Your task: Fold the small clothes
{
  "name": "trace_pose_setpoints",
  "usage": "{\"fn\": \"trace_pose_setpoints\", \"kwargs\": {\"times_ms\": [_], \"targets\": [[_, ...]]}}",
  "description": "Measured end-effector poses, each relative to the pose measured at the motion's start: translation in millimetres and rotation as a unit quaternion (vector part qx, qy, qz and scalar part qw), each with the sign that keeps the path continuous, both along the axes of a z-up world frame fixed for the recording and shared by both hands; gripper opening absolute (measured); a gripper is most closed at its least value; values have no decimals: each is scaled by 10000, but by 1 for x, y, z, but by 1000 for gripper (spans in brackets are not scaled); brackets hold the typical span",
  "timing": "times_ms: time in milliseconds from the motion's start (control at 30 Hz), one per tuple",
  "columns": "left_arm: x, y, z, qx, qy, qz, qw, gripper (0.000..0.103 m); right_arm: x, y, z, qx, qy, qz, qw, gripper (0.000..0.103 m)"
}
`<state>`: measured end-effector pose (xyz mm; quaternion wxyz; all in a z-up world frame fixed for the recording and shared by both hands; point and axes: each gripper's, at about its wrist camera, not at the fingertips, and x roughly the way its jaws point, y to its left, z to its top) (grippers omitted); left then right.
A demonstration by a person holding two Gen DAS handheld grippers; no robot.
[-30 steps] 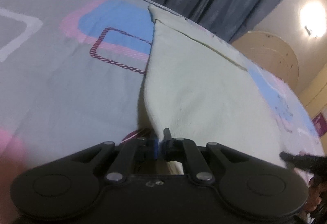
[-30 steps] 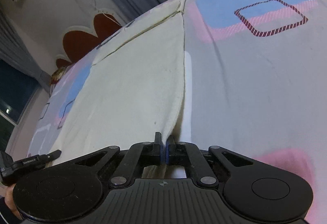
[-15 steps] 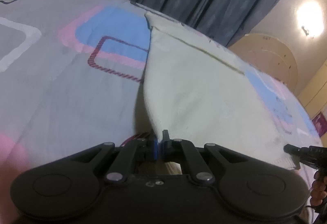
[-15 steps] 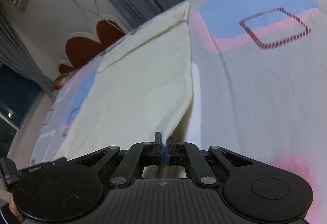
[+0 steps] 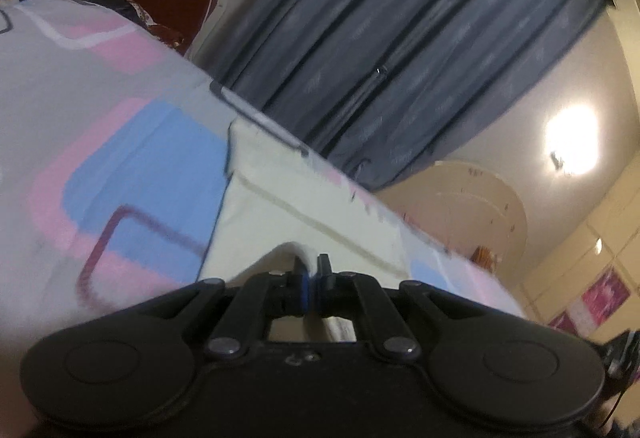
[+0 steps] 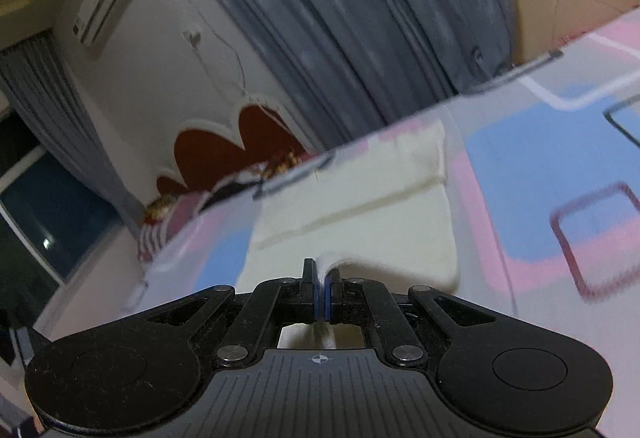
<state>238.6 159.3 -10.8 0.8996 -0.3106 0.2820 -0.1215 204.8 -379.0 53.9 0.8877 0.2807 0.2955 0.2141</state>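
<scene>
A cream-white garment [image 5: 280, 214] lies on the patterned bedsheet [image 5: 100, 158]. My left gripper [image 5: 312, 270] is shut on its near left edge, which curls up over the fingertips. My right gripper [image 6: 322, 278] is shut on the near right edge of the same garment [image 6: 360, 214], folded over toward the far hem. A seam band runs across the far end of the garment in both views. The cloth below the fingers is hidden by the gripper bodies.
The sheet [image 6: 560, 174] has pink, blue and grey blocks. Grey-blue curtains [image 5: 400, 58] hang beyond the bed's far edge. A dark red headboard [image 6: 240, 142] and pillows stand at one end. A round beige board [image 5: 472, 210] leans by the wall.
Both grippers have carried the garment's near edge forward toward the far hem and tilted up. Far less of the garment shows ahead of the fingers, and more curtain and wall are in view.
</scene>
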Motion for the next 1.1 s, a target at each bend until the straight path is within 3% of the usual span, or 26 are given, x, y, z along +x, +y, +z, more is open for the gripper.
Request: {"fn": "trace_pose_setpoints", "kwargs": {"times_ms": [200, 467, 567, 667, 767, 800, 833, 900, 933, 967, 1100], "targets": [[87, -4, 6, -362, 27, 242, 9990, 3, 93, -23, -8, 522, 263, -385, 9975, 2], [222, -17, -36, -9, 503, 235, 9985, 3, 224, -42, -59, 839, 766, -506, 9922, 2], [251, -12, -62, 4, 747, 178, 9970, 3, 269, -42, -95, 908, 1137, -621, 9874, 2], [274, -7, -86, -189, 1020, 145, 9945, 3, 292, -47, -135, 1298, 1561, -828, 9757, 2], [282, -4, -93, -497, 840, 40, 9952, 5, 305, -55, -152, 1694, 1505, -1010, 9687, 3], [286, -4, -95, -595, 756, -8, 9954, 13, 309, -57, -152, 1767, 1467, -1048, 9676, 4], [289, -2, -98, -726, 675, -27, 9951, 26, 314, -59, -152, 1767, 1388, -1043, 9688, 8], [297, -1, -101, -899, 526, 14, 9946, 42, 320, -64, -147, 1681, 1157, -1135, 9724, 26], [298, 1, -102, -945, 439, 31, 9945, 51, 320, -67, -143, 1648, 1001, -1242, 9733, 54], [298, 2, -103, -976, 379, 40, 9945, 54, 319, -69, -139, 1590, 859, -1332, 9745, 73], [291, 6, -93, -638, 100, 41, 9979, 61, 316, -68, -124, 919, 448, -999, 9897, 71]]}}
